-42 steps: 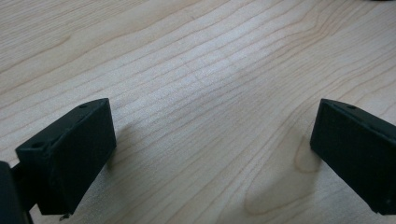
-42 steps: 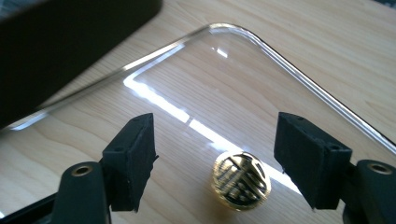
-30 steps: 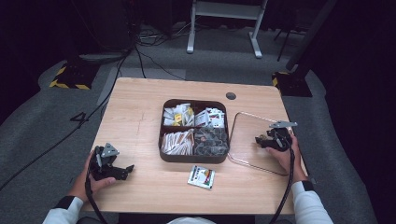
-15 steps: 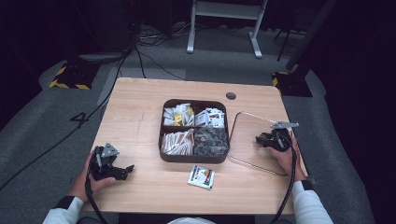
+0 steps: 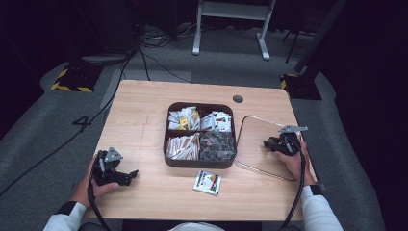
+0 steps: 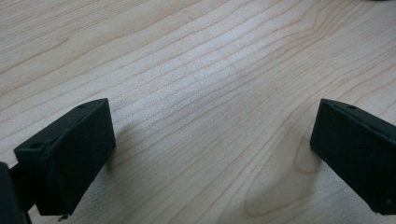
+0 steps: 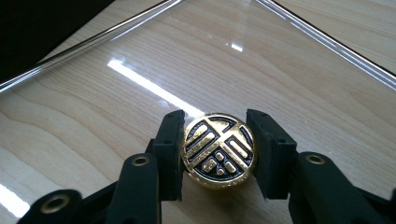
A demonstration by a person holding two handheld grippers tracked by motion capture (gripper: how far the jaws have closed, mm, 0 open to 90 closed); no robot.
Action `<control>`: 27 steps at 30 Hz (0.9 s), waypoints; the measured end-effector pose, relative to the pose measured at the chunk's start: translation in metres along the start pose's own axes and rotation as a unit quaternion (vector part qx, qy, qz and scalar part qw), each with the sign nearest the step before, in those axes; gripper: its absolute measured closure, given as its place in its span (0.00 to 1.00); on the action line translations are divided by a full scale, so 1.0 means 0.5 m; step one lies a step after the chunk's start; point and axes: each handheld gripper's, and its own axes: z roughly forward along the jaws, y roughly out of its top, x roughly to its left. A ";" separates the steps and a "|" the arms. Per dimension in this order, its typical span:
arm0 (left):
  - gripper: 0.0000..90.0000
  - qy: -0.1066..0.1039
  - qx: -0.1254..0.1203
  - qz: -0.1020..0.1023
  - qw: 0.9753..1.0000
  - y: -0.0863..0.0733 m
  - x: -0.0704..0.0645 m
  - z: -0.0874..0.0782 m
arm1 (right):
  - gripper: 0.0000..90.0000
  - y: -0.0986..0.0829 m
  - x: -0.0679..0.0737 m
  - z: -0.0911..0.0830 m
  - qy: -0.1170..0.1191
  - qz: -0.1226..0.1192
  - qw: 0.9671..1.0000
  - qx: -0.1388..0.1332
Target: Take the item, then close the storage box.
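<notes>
A dark brown tray point(image 5: 199, 163) with four compartments of packets and dark pieces stands at the table's middle. To its right lies a clear lid point(image 5: 260, 144) flat on the wood. My right gripper point(image 5: 267, 143) point(image 7: 217, 151) hovers over that lid, shut on a round gold knob point(image 7: 218, 150) with a black pattern. At the front left my left gripper point(image 5: 130, 175) point(image 6: 212, 154) rests low over bare wood, jaws wide open with nothing between them.
A small printed packet point(image 5: 207, 182) lies in front of the tray near the table's front edge. A dark round cap point(image 5: 237, 98) is set in the table at the back. Cables and a metal stand foot point(image 5: 230, 9) lie on the grey floor beyond.
</notes>
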 end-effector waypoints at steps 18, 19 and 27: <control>0.00 -0.001 0.000 -0.003 1.000 -0.001 -0.001 -0.001 | 0.67 0.008 -0.002 0.000 0.000 -0.017 1.000 0.013; 0.00 -0.001 0.000 -0.003 1.000 -0.001 -0.001 -0.001 | 0.67 0.008 -0.002 -0.001 -0.001 -0.018 1.000 0.015; 0.00 -0.001 0.000 -0.003 1.000 -0.001 -0.001 -0.001 | 0.67 0.013 -0.006 -0.020 -0.010 -0.021 1.000 0.004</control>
